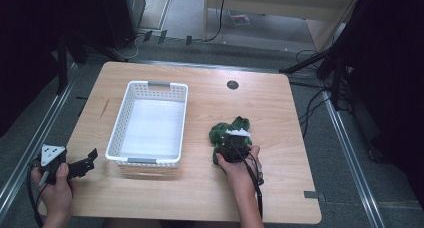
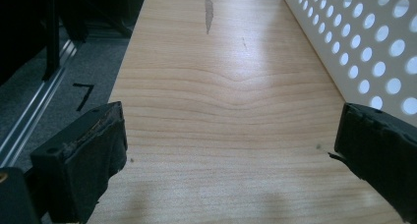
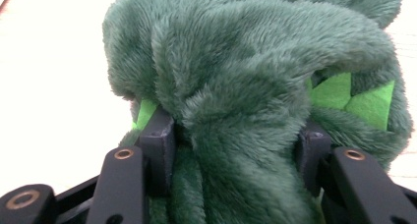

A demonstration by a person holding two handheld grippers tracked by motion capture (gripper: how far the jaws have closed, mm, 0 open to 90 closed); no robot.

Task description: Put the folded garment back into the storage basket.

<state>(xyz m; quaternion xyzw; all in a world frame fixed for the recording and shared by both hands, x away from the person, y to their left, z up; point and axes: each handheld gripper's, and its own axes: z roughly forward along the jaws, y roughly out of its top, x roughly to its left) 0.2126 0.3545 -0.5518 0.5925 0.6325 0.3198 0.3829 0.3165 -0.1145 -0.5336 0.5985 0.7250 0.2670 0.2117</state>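
Looking down from the high view, I see the wooden table (image 1: 200,188) with a white perforated basket (image 1: 131,97) on its left half, nothing lying on its pale floor. To the right of the basket, well apart from it, sits a dark green plush toy (image 1: 227,130) on the tabletop, bunched up, with bright green patches showing in the right gripper view. My right gripper (image 1: 231,149) is pressed into the toy's near side; in its own view the two black jaws stand partly open with a thick fold of green fur between them, touching both inner faces. My left gripper (image 1: 91,157) rests at the table's near left edge, just beside the basket's near left corner. Its jaws are spread wide, holding nothing, with bare wood between them.
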